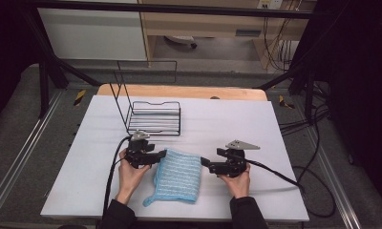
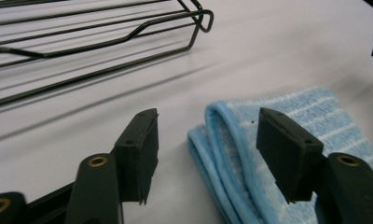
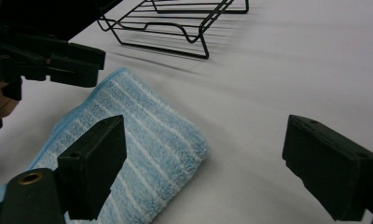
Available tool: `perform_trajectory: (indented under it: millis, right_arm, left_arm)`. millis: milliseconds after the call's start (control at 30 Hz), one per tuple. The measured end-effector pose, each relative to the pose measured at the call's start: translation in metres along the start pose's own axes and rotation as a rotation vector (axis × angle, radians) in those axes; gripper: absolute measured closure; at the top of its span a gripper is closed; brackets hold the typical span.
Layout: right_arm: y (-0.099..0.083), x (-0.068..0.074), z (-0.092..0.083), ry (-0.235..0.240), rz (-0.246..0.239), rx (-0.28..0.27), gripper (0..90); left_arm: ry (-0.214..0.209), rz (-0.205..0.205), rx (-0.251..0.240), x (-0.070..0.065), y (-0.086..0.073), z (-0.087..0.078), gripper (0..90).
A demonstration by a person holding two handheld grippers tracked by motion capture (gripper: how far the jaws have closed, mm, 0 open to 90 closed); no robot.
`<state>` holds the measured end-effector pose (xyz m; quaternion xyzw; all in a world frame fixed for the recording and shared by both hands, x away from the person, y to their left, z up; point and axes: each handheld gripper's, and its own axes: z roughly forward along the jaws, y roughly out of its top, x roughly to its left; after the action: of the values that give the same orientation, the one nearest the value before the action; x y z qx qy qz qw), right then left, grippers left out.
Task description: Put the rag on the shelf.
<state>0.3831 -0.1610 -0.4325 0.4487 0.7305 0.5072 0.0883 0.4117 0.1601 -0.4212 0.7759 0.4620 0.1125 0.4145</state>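
Note:
A folded light-blue striped cloth [image 1: 177, 175] lies flat on the white table [image 1: 246, 124] near the front edge. My left gripper [image 1: 164, 154] is at the cloth's far left corner. Its jaws stand open, and the cloth's folded edge [image 2: 222, 140] lies between them without touching the pads. My right gripper [image 1: 203, 162] is at the cloth's right edge, open wide. The cloth's near corner [image 3: 147, 135] sits by its left pad with bare table between the jaws. The left gripper [image 3: 58, 58] also shows at the top left of the right gripper view.
A black wire rack [image 1: 154, 117] stands on the table behind the cloth, also seen in the left gripper view [image 2: 82, 42] and the right gripper view [image 3: 175, 21]. Cables trail from both grippers across the table. A wooden board edge [image 1: 179, 90] runs along the back.

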Motion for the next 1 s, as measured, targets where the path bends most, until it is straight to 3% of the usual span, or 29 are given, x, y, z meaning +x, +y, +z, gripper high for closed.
perform_trajectory:
  millis: [200,300,467,600,767,900,1000]
  right_arm:
    - [-0.010,0.009,0.012,-0.004,0.022,0.002,26.7]
    - [-0.015,0.011,0.020,-0.004,0.058,0.013,35.5]
    - [-0.021,0.019,0.035,-0.024,0.024,0.060,44.0]
    - [-0.023,0.020,0.041,-0.046,0.032,0.083,51.4]
    - [-0.019,0.019,0.045,-0.042,0.066,0.105,61.9]
    - [-0.015,0.020,0.049,-0.040,0.054,0.119,69.4]
    - [-0.010,0.017,0.052,-0.004,0.041,0.123,76.0]
  left_arm:
    - [0.012,-0.022,0.047,0.005,0.002,0.016,49.4]
    - [0.002,-0.024,0.072,0.004,-0.001,0.023,55.6]
    - [-0.008,-0.035,0.095,0.004,-0.005,0.030,61.7]
    - [-0.038,-0.046,0.103,0.006,-0.008,0.031,68.4]
    - [-0.046,-0.049,0.101,0.007,-0.010,0.029,77.1]
    - [-0.051,-0.077,0.067,0.008,-0.016,0.024,79.4]
    - [-0.052,-0.101,0.044,0.007,-0.022,0.018,79.7]
